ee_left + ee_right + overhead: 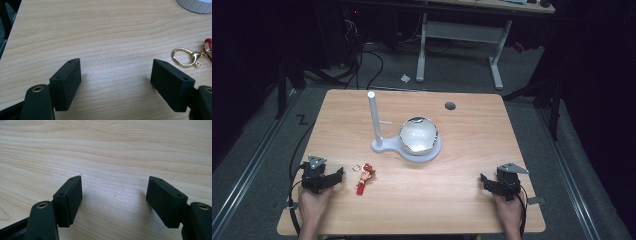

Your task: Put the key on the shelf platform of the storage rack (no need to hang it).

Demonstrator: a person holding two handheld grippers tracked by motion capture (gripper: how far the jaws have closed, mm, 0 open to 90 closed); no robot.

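Keychain [364, 176] lies flat on the surface [437, 200], at 3 o'clock just beside the left gripper [332, 179]. Looks light, floppy; gold clasp [185, 57] likely slippery, so pinch the red figure's body. Both grippers' jaws gape, holding nothing; right gripper [488, 183] well apart.

A: The bench [462, 200] looks like pale wood-grain laminate, smooth and matt. That clasp [186, 57]?

B: Polished gold-coloured metal, glossy. The left gripper [116, 82] has matt black pads, faintly grainy like foam rubber.

A: The bowl [418, 135] near the middle shines like mirrored metal, on a matt white plastic stand [377, 125].
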